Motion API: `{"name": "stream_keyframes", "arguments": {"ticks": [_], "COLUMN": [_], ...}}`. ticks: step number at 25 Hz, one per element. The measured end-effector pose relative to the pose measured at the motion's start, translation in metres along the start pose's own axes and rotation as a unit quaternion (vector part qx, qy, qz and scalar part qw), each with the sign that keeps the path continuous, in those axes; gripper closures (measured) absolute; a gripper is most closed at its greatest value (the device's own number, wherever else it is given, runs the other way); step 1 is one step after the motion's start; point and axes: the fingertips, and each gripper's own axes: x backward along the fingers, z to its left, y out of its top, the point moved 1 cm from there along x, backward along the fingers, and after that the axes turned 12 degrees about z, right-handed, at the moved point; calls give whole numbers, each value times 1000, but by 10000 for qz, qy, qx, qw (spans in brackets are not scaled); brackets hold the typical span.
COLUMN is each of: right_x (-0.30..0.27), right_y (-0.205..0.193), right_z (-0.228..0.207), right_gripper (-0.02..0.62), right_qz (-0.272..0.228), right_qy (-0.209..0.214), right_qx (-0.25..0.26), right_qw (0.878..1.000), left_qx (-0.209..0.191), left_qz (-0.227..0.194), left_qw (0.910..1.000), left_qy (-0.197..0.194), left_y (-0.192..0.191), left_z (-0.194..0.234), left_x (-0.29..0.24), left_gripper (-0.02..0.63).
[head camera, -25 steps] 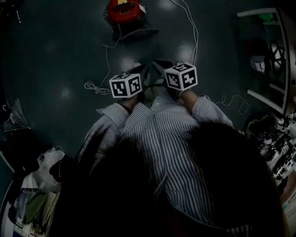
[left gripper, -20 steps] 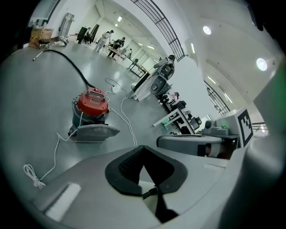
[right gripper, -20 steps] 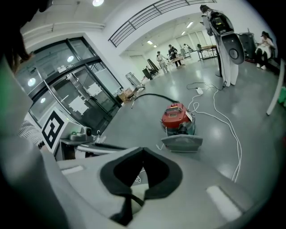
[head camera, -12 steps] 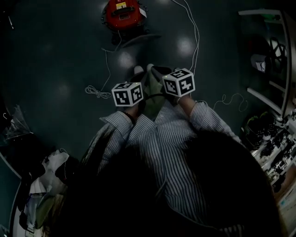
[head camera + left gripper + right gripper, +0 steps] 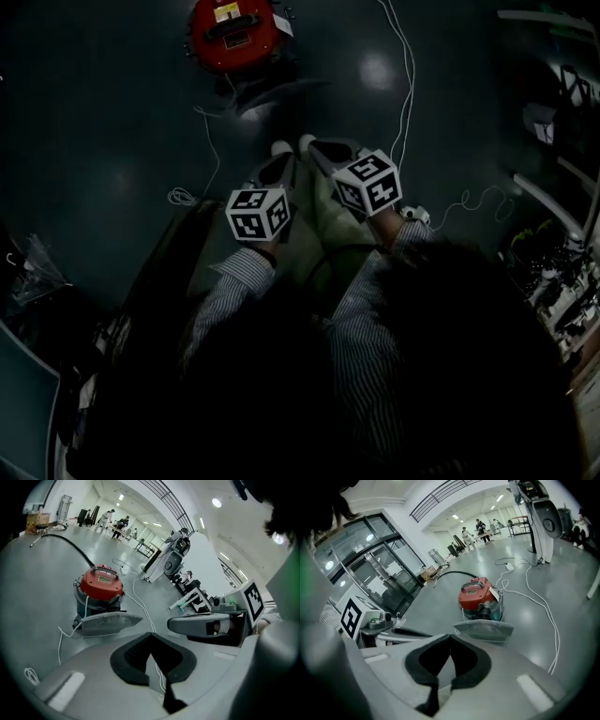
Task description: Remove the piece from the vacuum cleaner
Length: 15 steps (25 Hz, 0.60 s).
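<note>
Though red-lidded, vacuum cleaner contents unseen

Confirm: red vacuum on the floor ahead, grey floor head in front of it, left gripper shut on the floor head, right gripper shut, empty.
Wrong on the left gripper: it is shut on nothing. The left gripper view shows its jaws together, apart from the grey floor head, which lies in front of the red vacuum. The right gripper is shut and empty, as stated.

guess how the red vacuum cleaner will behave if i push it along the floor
The vacuum cleaner looks squat and wide, so it probably won't tip. The floor is smooth and glossy, so it may slide easily. The white cord trailing from it would likely drag along.
</note>
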Motion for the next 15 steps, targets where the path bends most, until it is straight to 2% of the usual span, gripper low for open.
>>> {"name": "stream_keyframes", "arguments": {"ticks": [3,7,10,11,12,14,15], "right_x": [-34,-75,-96,-101,-104,-111,-114], "right_y": [-4,-3,-2,-1,0,4,8], "right_z": [-28,-59,-76,-81,-86,-94,-97], "right_gripper": [594,594,592,592,592,581,575], "right_qz": [45,228,345,373,422,546,579], "right_qy": [-115,-587,-585,-612,-679,-863,-934], "right_qx": [34,1071,1574,1689,1851,2318,2557], "right_qw": [9999,9923,9852,9830,9795,9674,9605], "left_qx": [-49,-67,56,-55,-245,-784,-1100], "left_qz": [-3,-67,-138,-135,-124,-135,-146], "left_qw": [9999,9987,9983,9980,9971,9927,9887], "left_qy": [147,502,561,621,706,907,1011], "left_y": [-2,-2,2,4,7,19,28], "left_z": [26,71,93,98,102,106,108], "left_x": [-28,-66,-85,-90,-95,-102,-105], "left_gripper": [599,598,598,597,563,446,422]}}
